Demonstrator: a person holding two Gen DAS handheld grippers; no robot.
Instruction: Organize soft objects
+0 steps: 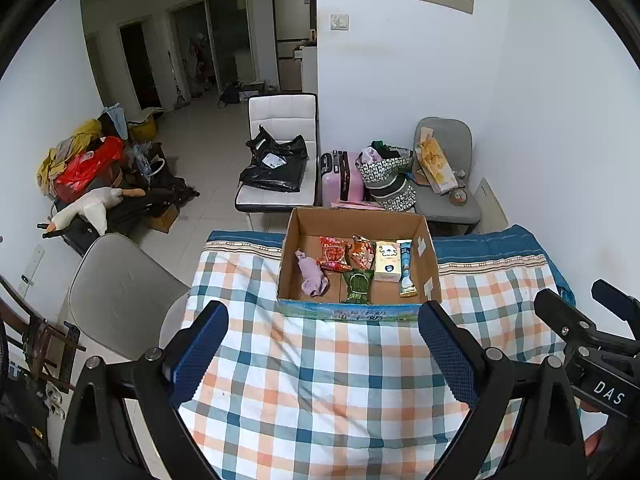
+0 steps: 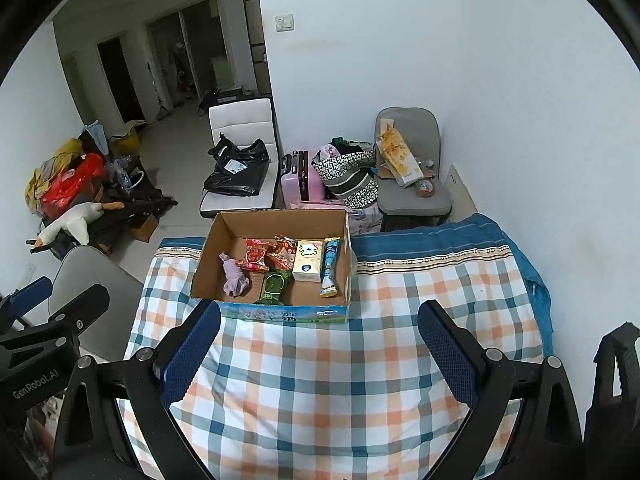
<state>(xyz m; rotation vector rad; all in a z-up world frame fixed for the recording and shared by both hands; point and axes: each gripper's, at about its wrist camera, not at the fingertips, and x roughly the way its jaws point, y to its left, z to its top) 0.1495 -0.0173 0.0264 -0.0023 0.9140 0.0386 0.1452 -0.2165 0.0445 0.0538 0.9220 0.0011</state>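
An open cardboard box (image 1: 430, 258) (image 2: 204, 260) stands on the checked tablecloth (image 1: 320, 380) (image 2: 320, 380) at the far side. Inside lie a purple soft toy (image 1: 312, 276) (image 2: 235, 276), red snack packs (image 1: 332, 254) (image 2: 256, 256), a green pack (image 1: 357, 286) (image 2: 274, 286), a cream tissue pack (image 1: 387, 266) (image 2: 308, 260) and a blue tube (image 1: 406, 268) (image 2: 330, 266). My left gripper (image 1: 324, 340) is open and empty, held above the cloth in front of the box. My right gripper (image 2: 320, 340) is open and empty, beside the left one.
A grey chair (image 1: 116, 296) (image 2: 76, 276) stands left of the table. Beyond the box are a white chair with a black bag (image 1: 276, 160) (image 2: 236, 168), a pink suitcase (image 1: 342, 178) (image 2: 300, 176), patterned bags (image 1: 386, 176) and a grey chair (image 1: 444, 184) (image 2: 412, 184). Clutter lies by the left wall (image 1: 88, 172).
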